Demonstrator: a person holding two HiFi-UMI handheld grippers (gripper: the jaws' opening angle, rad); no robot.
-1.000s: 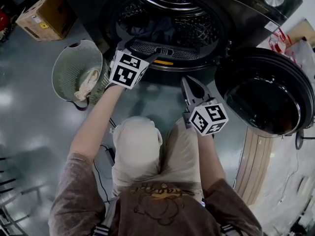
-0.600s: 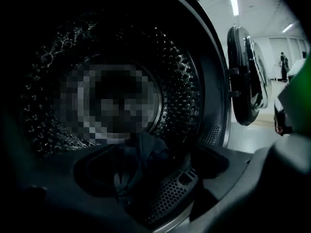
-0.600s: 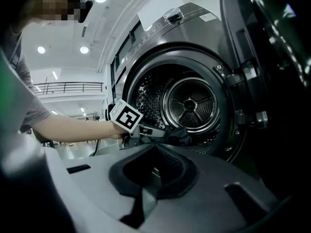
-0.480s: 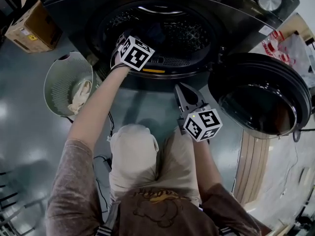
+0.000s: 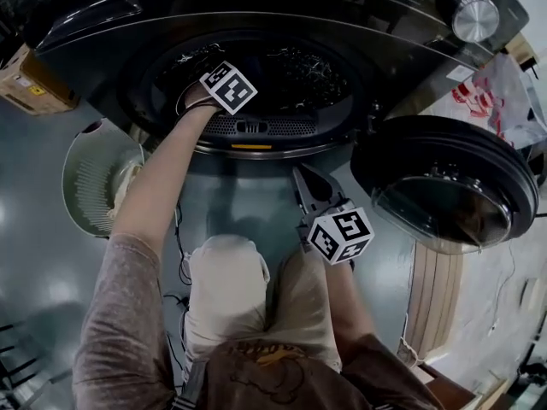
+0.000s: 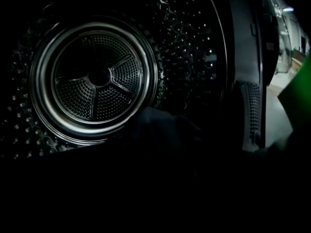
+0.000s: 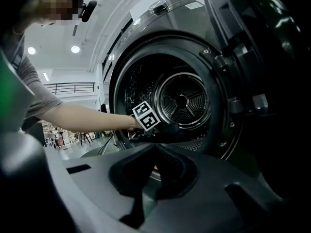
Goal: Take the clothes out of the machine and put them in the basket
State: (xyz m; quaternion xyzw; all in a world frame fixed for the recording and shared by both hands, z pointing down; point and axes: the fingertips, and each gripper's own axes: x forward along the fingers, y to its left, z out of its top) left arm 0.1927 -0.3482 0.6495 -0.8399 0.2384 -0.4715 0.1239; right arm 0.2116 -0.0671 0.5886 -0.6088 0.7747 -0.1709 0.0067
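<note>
I see dark grey front-loading machine [image 5: 282, 7] — round door [image 5: 444, 182] swung fully open to right. Dark crumpled garment [image 6: 165, 130] lying low in perforated steel drum [image 6: 97, 76]. Pale green slatted plastic basket [image 5: 81, 178] upright on floor at left — pale cloth [image 5: 120, 195] inside.

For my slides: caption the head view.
Left gripper, jaws just opened, nothing visibly between them, reaches into the drum toward dark clothing.

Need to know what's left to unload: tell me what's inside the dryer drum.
A dark garment lies low in the drum, before its perforated back wall. Anything under it is lost in darkness.
</note>
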